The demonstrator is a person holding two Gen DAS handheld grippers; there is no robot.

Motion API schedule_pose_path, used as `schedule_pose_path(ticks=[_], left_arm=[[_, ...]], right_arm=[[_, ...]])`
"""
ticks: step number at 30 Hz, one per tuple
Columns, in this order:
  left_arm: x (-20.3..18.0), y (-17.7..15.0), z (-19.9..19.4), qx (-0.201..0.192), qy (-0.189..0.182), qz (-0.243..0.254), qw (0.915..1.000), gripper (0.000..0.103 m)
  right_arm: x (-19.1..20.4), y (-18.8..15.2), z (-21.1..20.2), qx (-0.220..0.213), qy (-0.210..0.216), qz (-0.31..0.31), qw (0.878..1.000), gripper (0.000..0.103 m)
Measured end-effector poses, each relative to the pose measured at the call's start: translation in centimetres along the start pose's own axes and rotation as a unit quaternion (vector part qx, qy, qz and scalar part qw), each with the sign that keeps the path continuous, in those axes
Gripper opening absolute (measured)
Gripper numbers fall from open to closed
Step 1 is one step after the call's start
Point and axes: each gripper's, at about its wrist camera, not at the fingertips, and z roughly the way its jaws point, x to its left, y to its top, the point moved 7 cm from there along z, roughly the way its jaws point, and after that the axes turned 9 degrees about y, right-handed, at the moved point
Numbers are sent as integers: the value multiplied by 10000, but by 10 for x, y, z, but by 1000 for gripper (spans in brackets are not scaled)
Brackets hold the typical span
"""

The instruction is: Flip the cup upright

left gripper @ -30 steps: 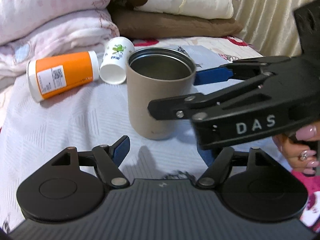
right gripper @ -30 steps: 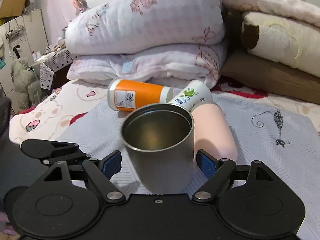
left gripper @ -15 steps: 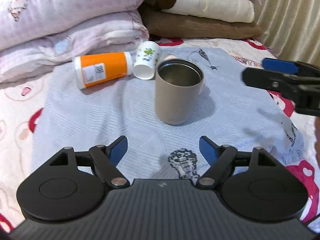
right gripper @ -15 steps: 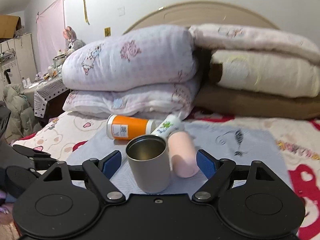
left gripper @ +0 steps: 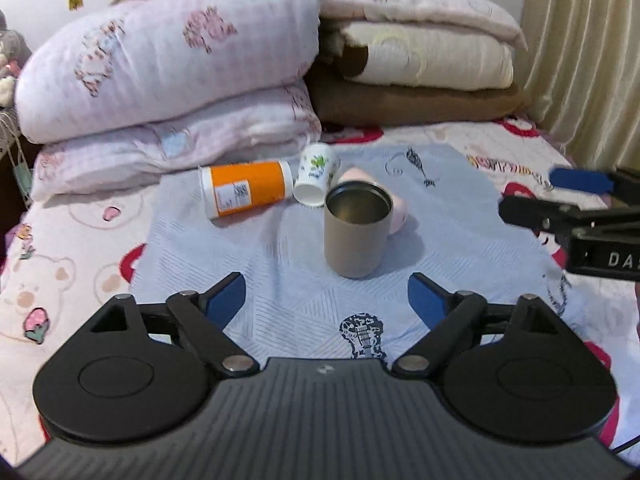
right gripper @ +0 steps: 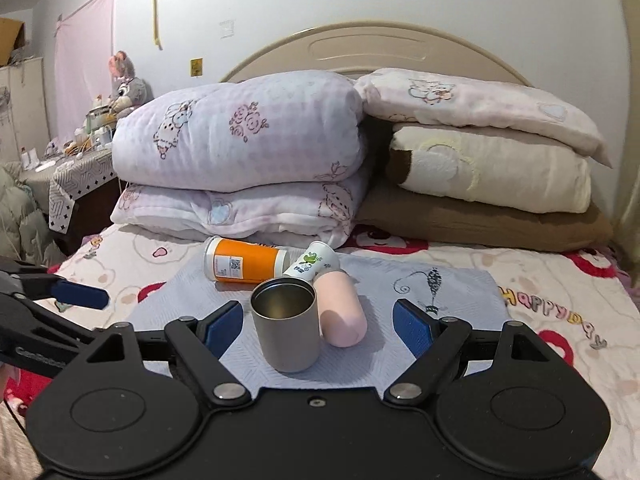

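A grey-beige metal cup (left gripper: 357,232) stands upright on the pale blue cloth (left gripper: 460,216); it also shows in the right wrist view (right gripper: 287,328). Behind it lie on their sides an orange cup (left gripper: 245,193), a white cup with a green print (left gripper: 316,178) and a pink cup (right gripper: 341,312). My left gripper (left gripper: 326,300) is open and empty, well in front of the grey cup. My right gripper (right gripper: 318,326) is open and empty, pulled back from the cup. The right gripper also shows at the right edge of the left wrist view (left gripper: 568,200).
Folded quilts and pillows (right gripper: 240,168) are stacked at the bed's head, just behind the cups. A curtain (left gripper: 588,60) hangs at the right. A cluttered side table (right gripper: 76,176) stands left of the bed. The cartoon-print bedsheet (left gripper: 60,280) surrounds the cloth.
Both grippers have drawn back from the grey cup, which now stands free and upright. The right gripper has left the cup and moved off to the right.
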Motion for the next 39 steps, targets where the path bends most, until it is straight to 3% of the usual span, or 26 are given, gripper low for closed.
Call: schedule_pose_path(ticks=[4, 9, 13, 22, 31, 39], left_arm=[[5, 3, -23, 60, 164, -119, 9998, 102], [13, -1, -39, 297, 353, -278, 9985, 103], [21, -5, -50, 332, 465, -460, 9973, 103], [32, -12, -68, 370, 773, -555, 9948, 103], [33, -19, -61, 539, 820, -540, 9937, 103], [30, -19, -64, 406, 1011, -463, 9930, 103]], right_arm=[[6, 1, -28, 209, -280, 198, 9992, 91], [7, -3, -52, 408, -579, 447, 9965, 101], [5, -2, -66, 542, -980, 618, 9918, 101], [15, 4, -85, 508, -801, 699, 9930, 101], [23, -7, -78, 751, -859, 578, 9918, 101], [34, -5, -85, 508, -997, 401, 9929, 101]])
